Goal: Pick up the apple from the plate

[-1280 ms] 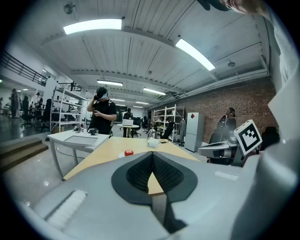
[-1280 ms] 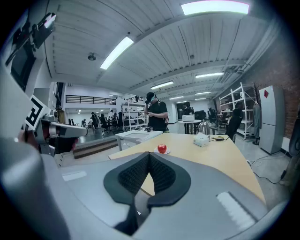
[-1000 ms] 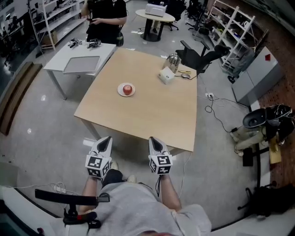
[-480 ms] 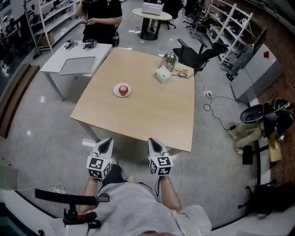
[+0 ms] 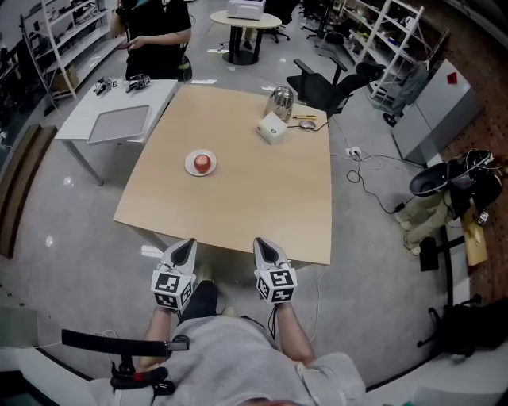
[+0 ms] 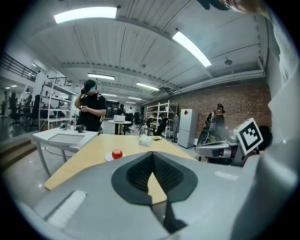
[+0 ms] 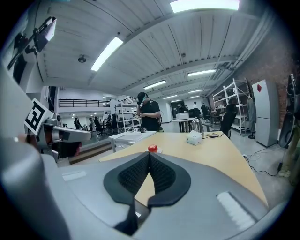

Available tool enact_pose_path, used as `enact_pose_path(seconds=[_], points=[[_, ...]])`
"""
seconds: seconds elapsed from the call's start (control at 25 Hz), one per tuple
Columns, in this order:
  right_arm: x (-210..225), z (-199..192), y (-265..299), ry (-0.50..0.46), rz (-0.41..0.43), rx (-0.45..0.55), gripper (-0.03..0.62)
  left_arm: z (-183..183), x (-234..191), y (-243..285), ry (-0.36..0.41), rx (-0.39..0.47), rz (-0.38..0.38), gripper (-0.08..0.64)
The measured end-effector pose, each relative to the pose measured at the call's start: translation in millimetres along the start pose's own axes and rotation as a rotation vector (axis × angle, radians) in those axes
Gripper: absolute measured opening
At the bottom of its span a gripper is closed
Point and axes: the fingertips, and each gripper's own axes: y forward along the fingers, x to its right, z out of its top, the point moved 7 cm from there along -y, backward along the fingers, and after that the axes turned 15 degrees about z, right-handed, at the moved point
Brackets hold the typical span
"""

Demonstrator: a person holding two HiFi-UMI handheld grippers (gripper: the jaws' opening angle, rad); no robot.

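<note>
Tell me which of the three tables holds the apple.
The big wooden table, the closest one: the apple sits on a white plate there. The white side table and round table lack it.

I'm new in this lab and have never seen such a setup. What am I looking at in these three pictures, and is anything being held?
No robot here: a person holds a two-jaw tool in each hand. The overhead picture comes from a camera on the person's head, looking steeply down; the left tool and the right tool show near the bottom. The other two pictures come from cameras riding on the tools, looking along their jaws. In both, the dark jaws meet at the tips with nothing between them, so nothing is held. On the wooden table ahead lie a red apple on a white plate, and farther back a white box and a metal kettle. Both tools are at the table's near edge, well away from the apple.
</note>
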Motion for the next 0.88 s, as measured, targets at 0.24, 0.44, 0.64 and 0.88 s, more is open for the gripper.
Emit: enact_pose_path(seconds=[0.24,0.44,0.64,0.88], points=[[16.9,15.1,33.2,-0.004,-0.009,0.001,0.006,11.4,-17.6,40.3,-0.004,-0.003,-0.02,0.02],[26.8,31.4,85.3,-0.015,-0.011,-0.011,0.006,18.8,-51.5,84.3,-0.022,-0.002,-0.035,0.018],[35.0,47.0,122.6,-0.022,-0.016,-0.025,0.006,28.3,-75.2,114.0,-0.034,-0.006,-0.052,0.02],[43.5,63.6,147.5,-0.024,-0.019,-0.026,0.006,41.4,-91.8,139.8,-0.045,-0.009,-0.057,0.019]])
